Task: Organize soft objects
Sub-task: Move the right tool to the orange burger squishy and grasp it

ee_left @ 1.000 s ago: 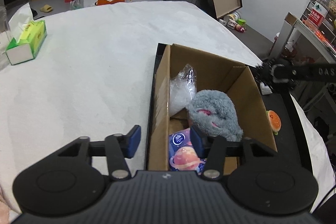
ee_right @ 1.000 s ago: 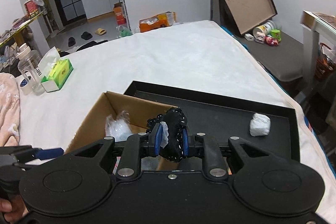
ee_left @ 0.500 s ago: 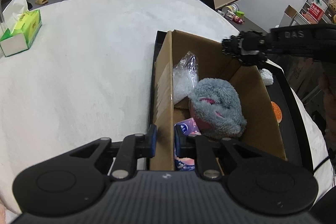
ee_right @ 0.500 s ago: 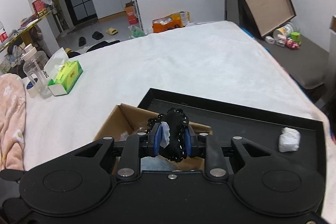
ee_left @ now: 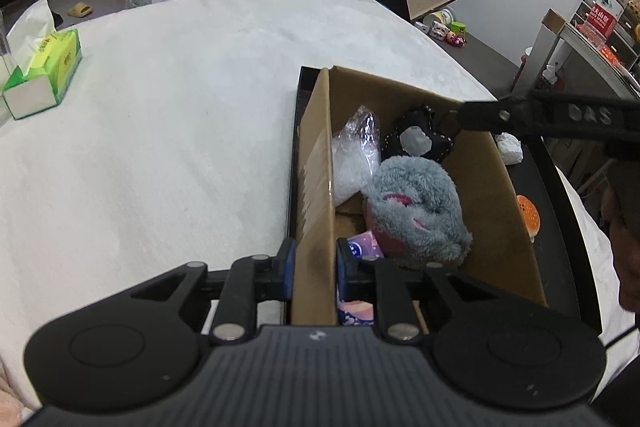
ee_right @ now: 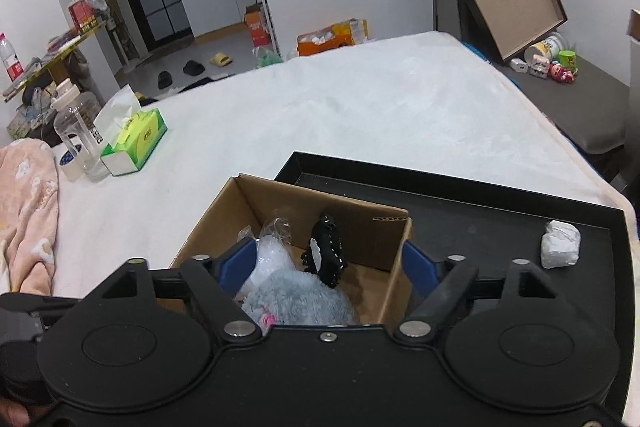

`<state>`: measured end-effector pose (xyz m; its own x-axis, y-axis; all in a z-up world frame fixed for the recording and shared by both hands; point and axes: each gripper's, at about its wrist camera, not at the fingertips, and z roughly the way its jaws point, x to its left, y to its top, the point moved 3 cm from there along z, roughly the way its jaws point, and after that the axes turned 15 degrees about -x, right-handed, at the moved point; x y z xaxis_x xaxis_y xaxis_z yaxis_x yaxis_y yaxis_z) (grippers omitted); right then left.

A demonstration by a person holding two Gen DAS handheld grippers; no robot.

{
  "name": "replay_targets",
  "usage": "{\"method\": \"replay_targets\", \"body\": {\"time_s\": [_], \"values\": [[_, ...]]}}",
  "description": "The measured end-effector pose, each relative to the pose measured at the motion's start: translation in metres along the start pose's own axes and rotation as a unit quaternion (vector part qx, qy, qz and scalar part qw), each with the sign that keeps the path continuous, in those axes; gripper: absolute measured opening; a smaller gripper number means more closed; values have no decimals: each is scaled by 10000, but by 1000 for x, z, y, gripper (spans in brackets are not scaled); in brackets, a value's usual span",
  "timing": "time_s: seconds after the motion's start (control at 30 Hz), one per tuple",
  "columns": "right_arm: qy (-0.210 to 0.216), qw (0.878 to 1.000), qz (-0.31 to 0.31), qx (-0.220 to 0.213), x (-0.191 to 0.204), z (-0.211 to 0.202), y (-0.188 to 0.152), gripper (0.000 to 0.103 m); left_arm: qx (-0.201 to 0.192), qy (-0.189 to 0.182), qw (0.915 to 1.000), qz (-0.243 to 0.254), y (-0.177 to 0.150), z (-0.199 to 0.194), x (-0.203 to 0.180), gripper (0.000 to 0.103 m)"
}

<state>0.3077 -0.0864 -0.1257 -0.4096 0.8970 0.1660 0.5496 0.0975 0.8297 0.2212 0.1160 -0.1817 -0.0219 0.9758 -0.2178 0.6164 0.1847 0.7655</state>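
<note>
Left gripper (ee_left: 314, 263) pinches the box wall (ee_left: 316, 187) — right gripper (ee_right: 330, 263) opening, empty.

Brown matt corrugated cardboard box (ee_left: 486, 183), grey fluffy plush toy (ee_left: 416, 211), clear crinkly glossy plastic bag (ee_left: 354, 155), black matt plastic tray (ee_right: 492, 211), white fuzzy cloth bed cover (ee_left: 180, 107), w/ glossy green tissue pack (ee_left: 48, 71)
</note>
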Motion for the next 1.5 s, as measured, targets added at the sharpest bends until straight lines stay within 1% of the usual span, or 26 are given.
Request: {"method": "replay_targets", "body": {"time_s": [0.03,0.13,0.23,0.37,0.43,0.5,0.6,0.67,1.07,1.27,1.37,1.5], "values": [[-7,10000,-11,-41,-1,-3,-1,87,-20,22,10000,-3,1,0,0,20],[-63,9998,-99,-164,-3,-12,-2,88,-43,134,9999,13,4,-1,-1,21],[8,9998,-71,-178,-7,-20,-3,88,-35,178,9998,3,6,-1,-3,27],[5,9997,-52,-258,-13,-31,-4,88,-93,283,9995,77,9,-1,-7,40],[38,9998,66,-195,-18,-34,-6,88,-128,289,9995,52,11,-2,-9,47],[55,9998,154,-115,-24,-36,-8,88,-161,273,9995,7,14,-3,-11,56],[5,9999,117,-49,-32,-42,-14,88,-207,275,9994,6,17,-3,-15,65],[-68,9999,130,1,-38,-45,-19,89,-226,330,9992,61,18,-2,-18,68],[-641,9966,444,275,-86,-50,-42,89,-213,530,9979,300,20,4,-31,69],[-918,9922,679,501,-111,-40,-56,89,-146,652,9969,418,19,10,-34,70],[-1133,9889,695,668,-122,-31,-64,89,-84,722,9963,455,19,13,-34,70],[-1161,9864,850,800,-133,-22,-72,89,16,798,9955,519,17,19,-34,70]]}}
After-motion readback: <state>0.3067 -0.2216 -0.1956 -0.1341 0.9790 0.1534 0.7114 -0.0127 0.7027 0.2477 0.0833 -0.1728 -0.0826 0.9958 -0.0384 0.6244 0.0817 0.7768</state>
